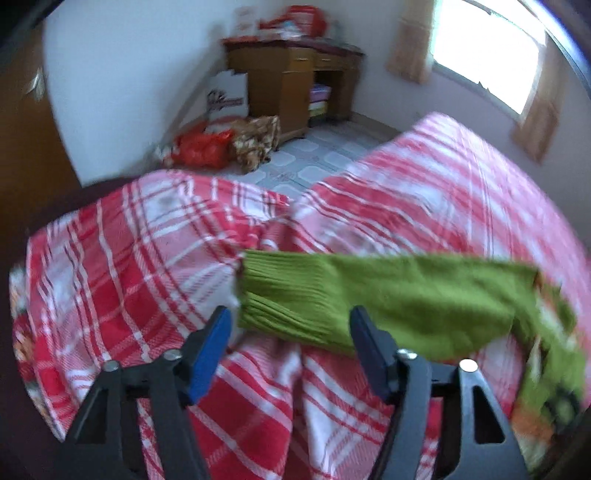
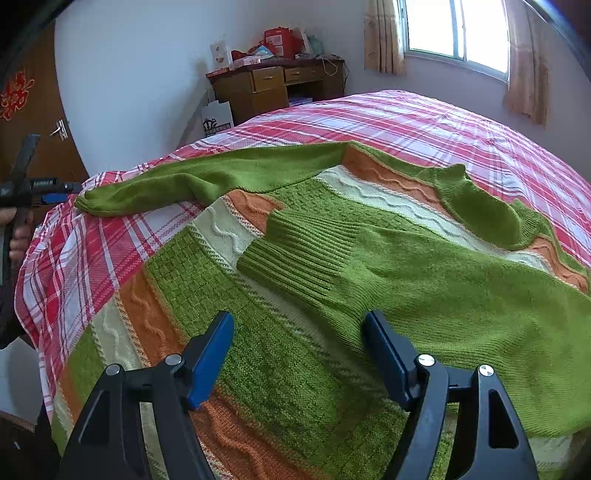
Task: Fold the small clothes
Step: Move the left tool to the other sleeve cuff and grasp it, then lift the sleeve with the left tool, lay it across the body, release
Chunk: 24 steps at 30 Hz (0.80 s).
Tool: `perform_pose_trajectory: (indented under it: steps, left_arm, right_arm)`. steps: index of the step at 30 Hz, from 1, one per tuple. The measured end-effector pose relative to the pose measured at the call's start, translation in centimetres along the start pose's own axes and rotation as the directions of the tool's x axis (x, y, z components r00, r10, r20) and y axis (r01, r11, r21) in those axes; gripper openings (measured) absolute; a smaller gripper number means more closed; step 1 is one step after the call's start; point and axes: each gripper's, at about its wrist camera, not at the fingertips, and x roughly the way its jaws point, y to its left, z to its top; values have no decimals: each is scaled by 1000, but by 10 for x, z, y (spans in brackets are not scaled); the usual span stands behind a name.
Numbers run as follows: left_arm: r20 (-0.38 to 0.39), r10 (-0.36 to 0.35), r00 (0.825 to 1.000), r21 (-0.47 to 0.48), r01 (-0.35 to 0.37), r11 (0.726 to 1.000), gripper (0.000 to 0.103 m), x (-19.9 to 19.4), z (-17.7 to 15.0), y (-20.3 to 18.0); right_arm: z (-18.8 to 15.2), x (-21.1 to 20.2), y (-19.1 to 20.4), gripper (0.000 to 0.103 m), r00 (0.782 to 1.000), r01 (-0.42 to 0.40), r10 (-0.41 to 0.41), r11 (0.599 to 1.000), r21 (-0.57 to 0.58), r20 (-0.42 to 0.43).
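A small knitted sweater [image 2: 303,295], green with orange and cream bands, lies flat on the bed. One green sleeve [image 2: 369,273] is folded across its body, cuff toward me. The other sleeve [image 2: 207,177] stretches out to the left. In the left wrist view that sleeve [image 1: 369,295] lies across the plaid sheet, its ribbed cuff just beyond my left gripper [image 1: 290,325], which is open and empty. My right gripper [image 2: 299,328] is open and empty, just above the sweater's body near the folded cuff. The left gripper also shows in the right wrist view [image 2: 37,192], at the bed's left edge.
The bed has a red and white plaid sheet [image 1: 129,280] with wrinkles and a fold. A wooden desk [image 2: 273,88] with clutter stands at the far wall. Bags [image 1: 207,147] lie on the tiled floor. A door [image 2: 33,110] is at left, a window [image 2: 458,33] at right.
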Motion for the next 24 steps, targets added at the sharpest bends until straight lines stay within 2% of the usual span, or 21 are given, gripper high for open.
perform_pose_trajectory:
  steps: [3,6,10,14,16,17,18,19,24]
  left_arm:
    - [-14,-33,999,-83,31,996,55,10,8,16]
    - [-31,-72,997,-110,69,992,44,16,11,16]
    - [-46,-62,997,-94,57,994,44,27,11,8]
    - [-80,-7,997,-81,1,997,44,43,13,4]
    - [-87,-13,996,-82,6,997,44,48,11,3]
    - [-89,-7,996,-64,1,998,39,49,10,1]
    - [-85,10,996,-31,-12,999,17,50,9,-2]
    - [-82,11,997,6,-11,1000,11,50,8,-6]
    - [-46,-32,998,11,33,999,11,34,14,-5]
  right_arm:
    - [0,0,0,74,1000,0,0,1000,1,1]
    - [0,0,0,74,1000,1,-1,1000,0,1]
    - [0,-1,-1,74,1000,3,-3,1000,-1,1]
    - [0,-1,-1,74,1000,4,-4,1000,-1,1]
    - [0,-1,-1,74,1000,3,-3,1000,-1,2]
    - [0,-1,-1,74,1000,2,-2,1000,0,2]
    - [0,-1,-1,74,1000,2,-2,1000,1,3]
    - [0,-1,-1,74,1000,1,-1,1000,2,4]
    - [1,-1,-2,74,1000,-1,1,1000,8,7]
